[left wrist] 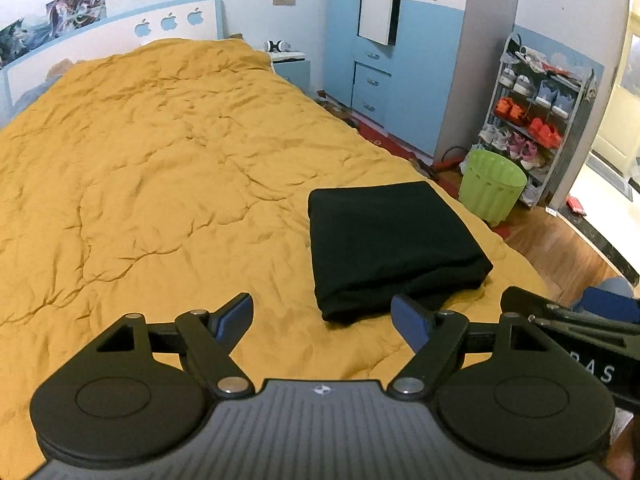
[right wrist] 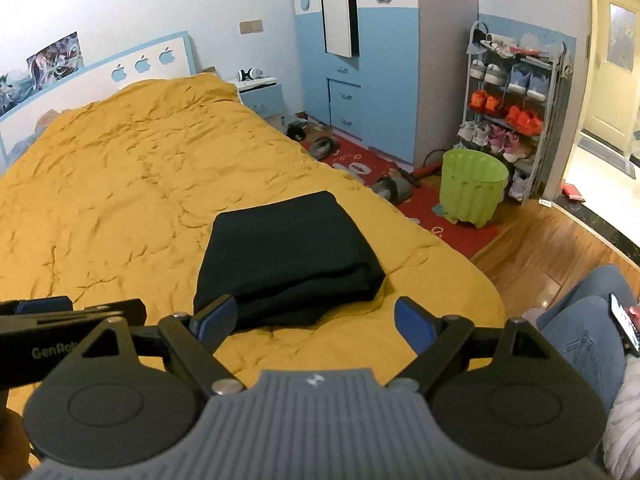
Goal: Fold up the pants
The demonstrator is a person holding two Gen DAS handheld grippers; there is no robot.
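Black pants folded into a compact rectangular stack, lying flat on the bed near its foot-end corner, on the side toward the wardrobe. Bed covered by a wrinkled mustard-yellow quilt, creases all over.

Left tongs spread wide, gripping nothing, held just short of the near edge of the pants; blue pads visible on the inner faces. Right tongs also spread wide and gripping nothing; left pad overlaps the near-left corner of the stack in view, contact unclear. The two tools sit side by side: each shows at the edge of the other's camera.

Room: white-and-blue headboard with apple cutouts, posters on the wall above it. Blue nightstand beside the bed head, headphones on top. Tall blue-and-white wardrobe with drawers and a mirror panel. Grey shoe rack full of orange, pink, white and blue shoes. Lime green bin in front of the rack. Red rug along the bedside with slippers on it, wooden floor beyond. Doorway to a lit room at right. A seated person's jeans-clad legs at lower right, phone in hand.
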